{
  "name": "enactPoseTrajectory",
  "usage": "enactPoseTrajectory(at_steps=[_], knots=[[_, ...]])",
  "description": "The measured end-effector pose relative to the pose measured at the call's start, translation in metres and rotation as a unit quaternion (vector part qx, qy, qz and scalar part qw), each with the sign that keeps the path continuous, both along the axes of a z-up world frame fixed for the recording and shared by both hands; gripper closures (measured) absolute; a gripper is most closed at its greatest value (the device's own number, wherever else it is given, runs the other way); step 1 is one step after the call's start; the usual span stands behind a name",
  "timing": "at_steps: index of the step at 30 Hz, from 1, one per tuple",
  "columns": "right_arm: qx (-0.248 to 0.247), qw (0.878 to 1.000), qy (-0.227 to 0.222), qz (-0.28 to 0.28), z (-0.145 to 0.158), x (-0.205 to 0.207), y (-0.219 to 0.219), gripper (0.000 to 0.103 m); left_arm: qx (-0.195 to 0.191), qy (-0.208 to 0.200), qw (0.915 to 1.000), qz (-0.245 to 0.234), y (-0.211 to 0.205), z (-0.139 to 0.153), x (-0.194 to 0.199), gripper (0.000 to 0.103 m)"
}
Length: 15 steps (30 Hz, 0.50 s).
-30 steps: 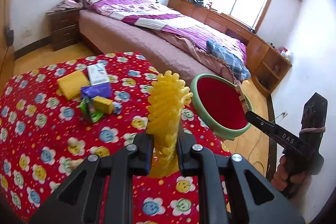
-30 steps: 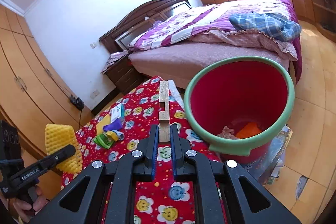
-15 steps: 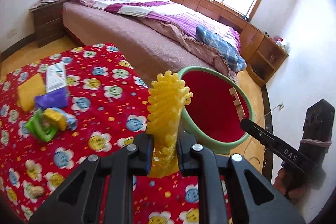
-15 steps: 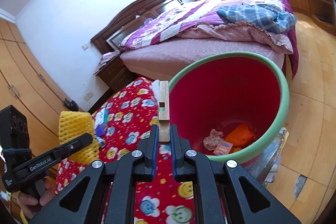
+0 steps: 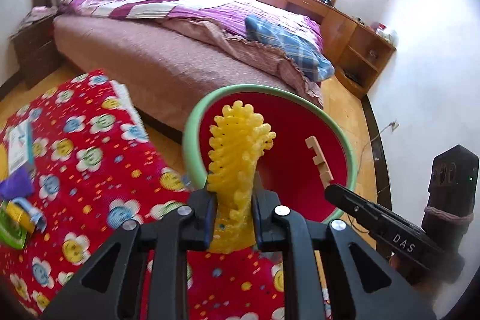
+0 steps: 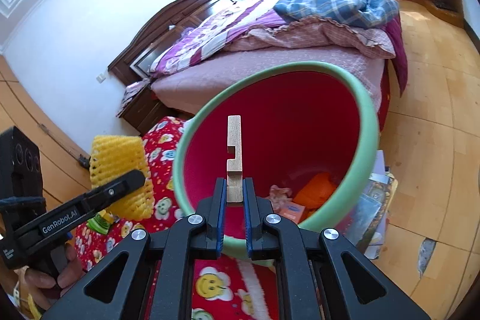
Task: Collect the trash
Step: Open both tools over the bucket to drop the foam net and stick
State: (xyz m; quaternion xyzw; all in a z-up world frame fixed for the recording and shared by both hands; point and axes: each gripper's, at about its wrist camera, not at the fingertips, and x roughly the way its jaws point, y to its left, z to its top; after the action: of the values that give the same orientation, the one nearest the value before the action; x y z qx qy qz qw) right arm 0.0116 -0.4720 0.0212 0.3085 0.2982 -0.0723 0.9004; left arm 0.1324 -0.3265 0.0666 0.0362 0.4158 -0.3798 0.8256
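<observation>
Landmark: red bin with green rim (image 6: 357, 86), beside the flower-print table (image 5: 90, 170). Left gripper (image 5: 232, 218) clamped on yellow foam net (image 5: 237, 164), held over the bin's near rim. Right gripper (image 6: 234, 200) pinches notched wooden piece (image 6: 234, 149) above the bin's mouth. Orange scraps (image 6: 315, 188) at bin bottom.

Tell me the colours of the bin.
The bin is red inside with a pale green rim; the right wrist view shows it best.
</observation>
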Motion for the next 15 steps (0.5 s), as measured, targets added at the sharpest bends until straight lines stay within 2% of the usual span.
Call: enactPoseTrajectory(at_steps=[1, 5, 8, 15], knots=[[0.001, 1.000, 0.000, -0.002, -0.001, -0.001, -0.003, 0.093, -0.001, -0.002, 1.0000, -0.005, -0.005, 0.000, 0.000, 0.084], [0.002, 1.000, 0.000, -0.009, -0.003, -0.004, -0.008, 0.090, 0.005, -0.008, 0.9999, -0.013, -0.017, 0.000, -0.003, 0.065], [0.008, 1.000, 0.001, -0.014, -0.005, -0.005, -0.010, 0.090, 0.008, -0.010, 0.9998, -0.015, -0.020, 0.000, -0.004, 0.062], [0.005, 1.000, -0.009, -0.015, -0.001, -0.010, -0.009, 0.089, 0.000, 0.005, 1.0000, 0.000, -0.008, -0.001, -0.003, 0.062]])
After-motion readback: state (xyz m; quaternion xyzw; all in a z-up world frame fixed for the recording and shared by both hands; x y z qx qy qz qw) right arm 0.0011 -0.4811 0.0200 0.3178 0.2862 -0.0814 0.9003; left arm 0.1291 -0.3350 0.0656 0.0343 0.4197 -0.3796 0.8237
